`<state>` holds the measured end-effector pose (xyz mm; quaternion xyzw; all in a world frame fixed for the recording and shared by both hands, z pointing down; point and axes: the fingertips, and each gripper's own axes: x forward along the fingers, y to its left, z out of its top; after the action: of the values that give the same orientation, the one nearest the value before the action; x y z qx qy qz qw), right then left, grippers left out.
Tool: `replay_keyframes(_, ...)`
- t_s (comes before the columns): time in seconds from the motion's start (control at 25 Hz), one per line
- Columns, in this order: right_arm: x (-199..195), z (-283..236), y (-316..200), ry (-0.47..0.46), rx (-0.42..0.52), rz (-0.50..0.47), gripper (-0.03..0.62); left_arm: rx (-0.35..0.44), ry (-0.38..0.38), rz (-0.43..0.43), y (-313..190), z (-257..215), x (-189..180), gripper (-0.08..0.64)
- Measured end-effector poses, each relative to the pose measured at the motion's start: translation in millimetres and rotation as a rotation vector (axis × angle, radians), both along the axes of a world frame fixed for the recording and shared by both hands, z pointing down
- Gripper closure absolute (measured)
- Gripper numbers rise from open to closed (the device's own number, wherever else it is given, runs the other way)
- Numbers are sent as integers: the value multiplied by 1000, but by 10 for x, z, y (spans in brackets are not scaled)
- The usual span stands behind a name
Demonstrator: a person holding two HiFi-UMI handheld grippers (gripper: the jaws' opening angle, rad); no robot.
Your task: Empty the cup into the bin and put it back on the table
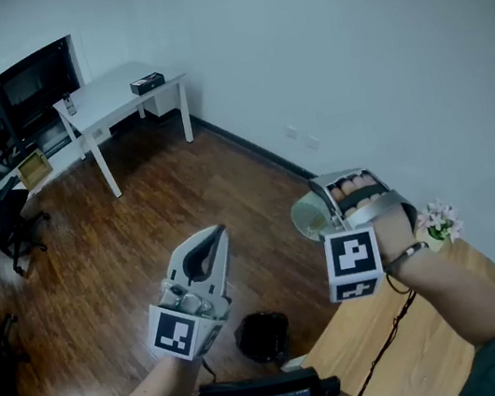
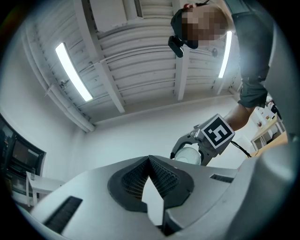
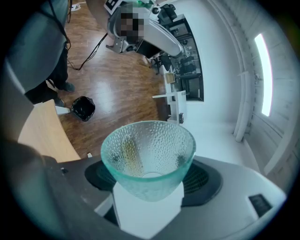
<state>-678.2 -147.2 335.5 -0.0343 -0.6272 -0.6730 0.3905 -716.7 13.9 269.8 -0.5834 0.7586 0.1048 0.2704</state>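
A clear dimpled glass cup (image 3: 147,157) sits between the pads of my right gripper (image 3: 149,182), which is shut on it near the base. Its mouth faces the camera and it looks empty, apart from a yellowish streak on the inner wall. In the head view the cup (image 1: 309,219) is held in the air left of the wooden table (image 1: 425,341) by my right gripper (image 1: 327,205). The black bin (image 1: 263,337) stands on the floor below, between my hands. My left gripper (image 1: 218,237) is raised, shut and holds nothing. Its pads (image 2: 161,176) meet at the tip.
A small pot of pink flowers (image 1: 439,223) stands at the table's far edge, beside my right wrist. A cable (image 1: 379,354) runs over the table. A white desk (image 1: 115,92) and an office chair (image 1: 0,222) stand far off across the wooden floor.
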Motion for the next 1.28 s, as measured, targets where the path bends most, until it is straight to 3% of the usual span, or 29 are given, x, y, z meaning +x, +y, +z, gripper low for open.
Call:
replay_keyframes(0.16, -35, -11, 4, 8, 18, -9, 206, 4, -3, -11, 29, -14, -34, 560)
replay_keyframes(0.32, -18, 23, -85, 54, 94, -28, 206, 8, -17, -29, 54, -11, -51, 560)
replay_keyframes(0.64, -62, -26, -36, 62, 129, -45, 206, 8, 5, -19, 67, 5, -66, 560)
replay_keyframes(0.84, -68, -90, 72, 38, 94, -43, 206, 13, 27, -2, 89, -5, -45, 560)
replay_keyframes(0.96, -64, -123, 45, 65, 143, -48, 206, 3, 28, -2, 102, -15, -75, 560)
replay_keyframes(1.28, -41, -162, 50, 77, 166, -51, 206, 4, 38, 5, 114, -26, -57, 560)
